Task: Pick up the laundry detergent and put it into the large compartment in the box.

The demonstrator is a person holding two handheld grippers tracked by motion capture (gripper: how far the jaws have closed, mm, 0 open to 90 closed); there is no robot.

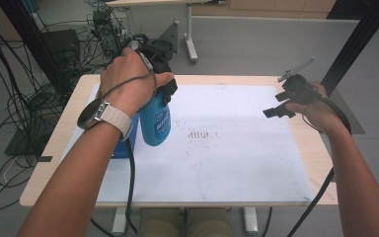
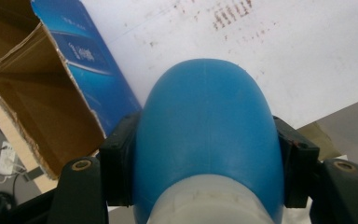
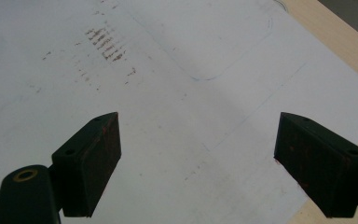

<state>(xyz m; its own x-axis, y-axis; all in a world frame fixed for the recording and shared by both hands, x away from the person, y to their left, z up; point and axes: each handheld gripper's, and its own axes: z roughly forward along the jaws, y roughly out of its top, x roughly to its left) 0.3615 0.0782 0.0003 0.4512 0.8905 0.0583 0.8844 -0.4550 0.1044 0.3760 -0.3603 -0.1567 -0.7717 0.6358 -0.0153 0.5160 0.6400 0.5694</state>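
In the high view the left forearm runs from the bottom edge up toward 12 o'clock, a watch (image 1: 94, 114) on its wrist, the back of the hand turned up and the fingers wrapped over the left tongs (image 1: 162, 79), which point down at the worktop (image 1: 316, 163). Those tongs are clamped on a blue bottle (image 1: 156, 121): in the left gripper view the two black pads press its rounded shoulder from either side, with the pale neck at the bottom of that view. The bottle hangs upright from the grip over the white sheet (image 1: 237, 158), at about 9 o'clock from the sheet's middle. Just beside it, toward 8 o'clock, sits an open blue carton (image 2: 60, 98), its brown inside showing in the left gripper view. Whether the bottle's base touches the sheet I cannot tell.

The right forearm comes up along the right edge, the wrist bent inward, and the hand holds the right tongs (image 1: 276, 109) above the sheet at about 2 o'clock, pointing toward 9 o'clock. Their jaws stand wide apart with nothing between them; below them lies bare sheet with a patch of brown smudges (image 3: 105, 44).
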